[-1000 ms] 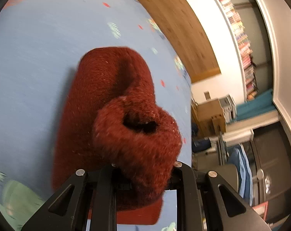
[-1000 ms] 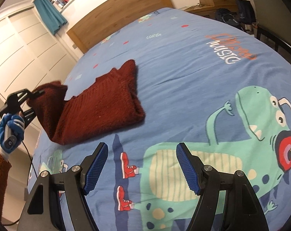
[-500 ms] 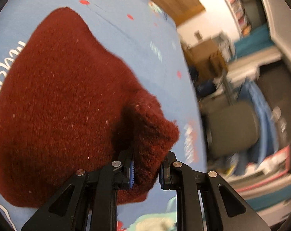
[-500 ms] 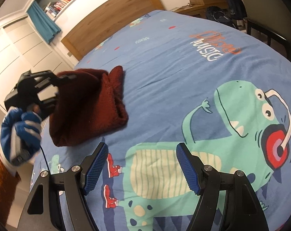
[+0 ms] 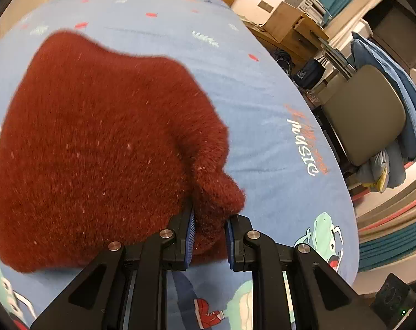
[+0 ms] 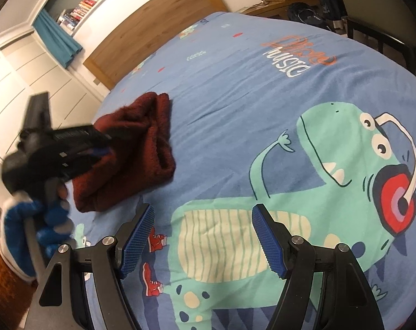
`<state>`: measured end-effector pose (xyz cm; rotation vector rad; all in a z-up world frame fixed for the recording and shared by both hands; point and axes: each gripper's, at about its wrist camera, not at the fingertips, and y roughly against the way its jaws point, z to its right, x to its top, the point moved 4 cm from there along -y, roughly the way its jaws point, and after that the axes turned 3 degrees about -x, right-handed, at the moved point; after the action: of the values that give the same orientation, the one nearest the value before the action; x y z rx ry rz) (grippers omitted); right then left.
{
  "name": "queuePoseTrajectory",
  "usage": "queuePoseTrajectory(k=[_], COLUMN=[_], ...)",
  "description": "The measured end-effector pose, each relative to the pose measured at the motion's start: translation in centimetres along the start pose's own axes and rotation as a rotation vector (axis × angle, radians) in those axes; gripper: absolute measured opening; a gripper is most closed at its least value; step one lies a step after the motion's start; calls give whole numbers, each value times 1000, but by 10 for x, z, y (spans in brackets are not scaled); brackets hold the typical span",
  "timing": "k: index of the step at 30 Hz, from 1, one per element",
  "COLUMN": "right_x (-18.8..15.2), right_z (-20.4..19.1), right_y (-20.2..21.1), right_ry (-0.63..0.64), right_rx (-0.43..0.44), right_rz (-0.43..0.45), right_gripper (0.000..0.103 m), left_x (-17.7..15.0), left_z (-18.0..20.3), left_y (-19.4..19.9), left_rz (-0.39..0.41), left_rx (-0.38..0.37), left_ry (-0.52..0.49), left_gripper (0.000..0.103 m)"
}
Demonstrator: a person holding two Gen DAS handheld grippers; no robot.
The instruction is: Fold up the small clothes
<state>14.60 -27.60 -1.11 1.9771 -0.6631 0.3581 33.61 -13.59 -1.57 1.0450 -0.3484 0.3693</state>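
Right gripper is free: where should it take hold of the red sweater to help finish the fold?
Probably the doubled edge of the red sweater facing the right gripper, approached low from the dinosaur side: that thick fold lies free, while the left gripper pinches the opposite end.

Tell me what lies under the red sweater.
The red sweater rests on the blue dinosaur-print bedcover, folded over on itself. The left gripper pinches one end. Whatever print or item sits beneath the knit is covered.

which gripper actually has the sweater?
The left gripper: its jaws pinch a fold of the dark red sweater. The right gripper hangs open over the bedsheet, empty.
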Motion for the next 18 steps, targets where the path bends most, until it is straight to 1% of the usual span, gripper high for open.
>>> queuePoseTrajectory(k=[2, 5, 8, 9, 10, 11, 13, 16, 18], right_x=[0, 1, 0, 1, 1, 1, 1, 3, 5], right_z=[0, 1, -1, -3, -4, -5, -6, -5, -5], right_y=[0, -1, -2, -3, -3, -3, -3, 2, 5], right_ry=[6, -2, -5, -1, 3, 7, 10, 16, 24], right_rx=[-2, -3, -1, 0, 0, -1, -4, -12, -20], right_rz=[-1, -4, -3, -3, -3, -4, -7, 1, 3], right_gripper=[75, 75, 75, 75, 75, 75, 75, 75, 75], left_x=[-6, -7, -10, -7, -10, -17, -27, -38, -42], left_z=[1, 9, 20, 21, 20, 22, 27, 34, 38], left_y=[1, 5, -1, -4, -3, -8, -11, -5, 9], left_rz=[1, -3, -19, -30, -55, -97, -108, -118, -105], left_rx=[-18, -28, -40, -50, -80, -115, -95, -147, -158], left_ry=[0, -38, -51, -53, -50, -48, -90, -122, -168], left_gripper=[15, 15, 15, 15, 5, 4, 4, 4, 4])
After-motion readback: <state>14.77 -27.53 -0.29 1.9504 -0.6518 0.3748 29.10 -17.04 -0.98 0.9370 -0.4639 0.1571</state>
